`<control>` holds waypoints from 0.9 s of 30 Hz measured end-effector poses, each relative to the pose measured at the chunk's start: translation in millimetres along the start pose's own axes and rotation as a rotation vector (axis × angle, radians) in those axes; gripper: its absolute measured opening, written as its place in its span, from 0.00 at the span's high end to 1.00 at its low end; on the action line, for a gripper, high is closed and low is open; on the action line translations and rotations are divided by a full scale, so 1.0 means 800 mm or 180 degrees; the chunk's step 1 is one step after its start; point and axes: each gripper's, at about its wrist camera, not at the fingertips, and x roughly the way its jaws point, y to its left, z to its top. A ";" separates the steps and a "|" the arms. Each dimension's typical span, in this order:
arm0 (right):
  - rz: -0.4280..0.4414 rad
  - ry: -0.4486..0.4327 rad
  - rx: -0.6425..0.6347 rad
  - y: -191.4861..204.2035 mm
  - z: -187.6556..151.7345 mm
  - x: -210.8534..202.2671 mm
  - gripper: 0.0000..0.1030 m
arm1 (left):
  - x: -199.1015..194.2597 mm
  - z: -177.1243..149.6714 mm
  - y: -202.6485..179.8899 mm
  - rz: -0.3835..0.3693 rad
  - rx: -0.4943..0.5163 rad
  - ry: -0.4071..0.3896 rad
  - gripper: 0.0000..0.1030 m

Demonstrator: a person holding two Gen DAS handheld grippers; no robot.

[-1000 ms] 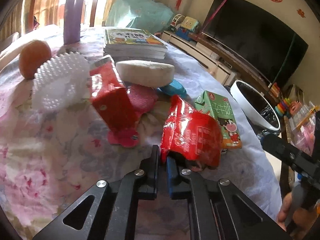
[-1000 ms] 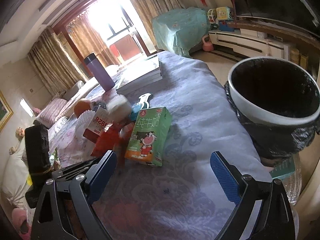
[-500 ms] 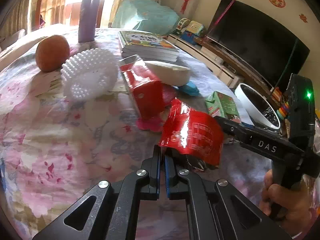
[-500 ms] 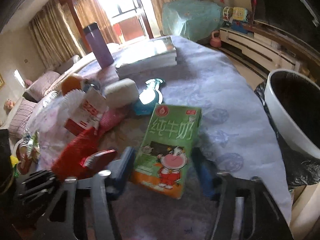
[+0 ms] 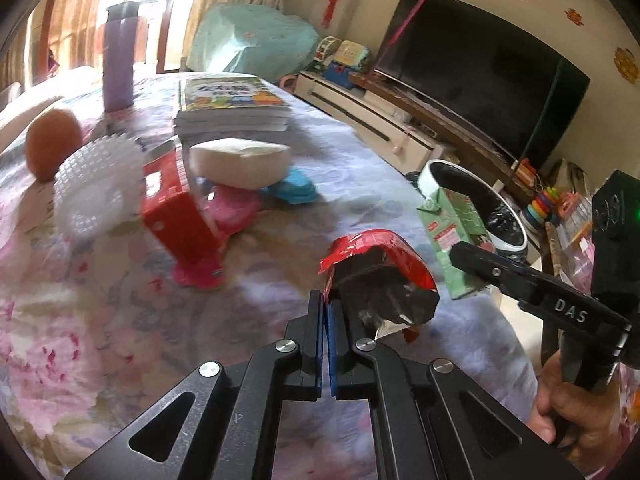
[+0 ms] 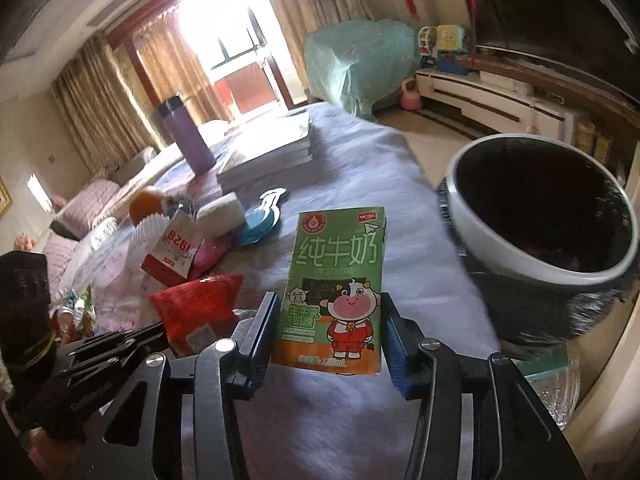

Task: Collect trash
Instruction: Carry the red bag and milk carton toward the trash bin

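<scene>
Right wrist view: green rectangular milk carton (image 6: pixel 335 295) clamped between right gripper (image 6: pixel 328 336) fingers, lifted off the table beside the white-rimmed black-lined trash bin (image 6: pixel 536 268). Left gripper (image 5: pixel 325 312) pinched nearly closed on a crumpled red foil wrapper (image 5: pixel 380 276) edge. Thin hold, so likely to slip out mid-carry; carton may crush or fall short of the rim.

Both wrist cameras look low and close across the table (image 5: pixel 360 168), sharing the bin (image 6: pixel 500 256).

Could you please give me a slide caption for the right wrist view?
Right gripper lifts a green milk carton off the table, beside the black-lined trash bin.
</scene>
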 end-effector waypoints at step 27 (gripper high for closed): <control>-0.0247 -0.0379 0.0375 -0.091 0.011 -0.071 0.53 | 0.039 0.044 -0.109 -0.0266 0.0412 -0.0086 1.00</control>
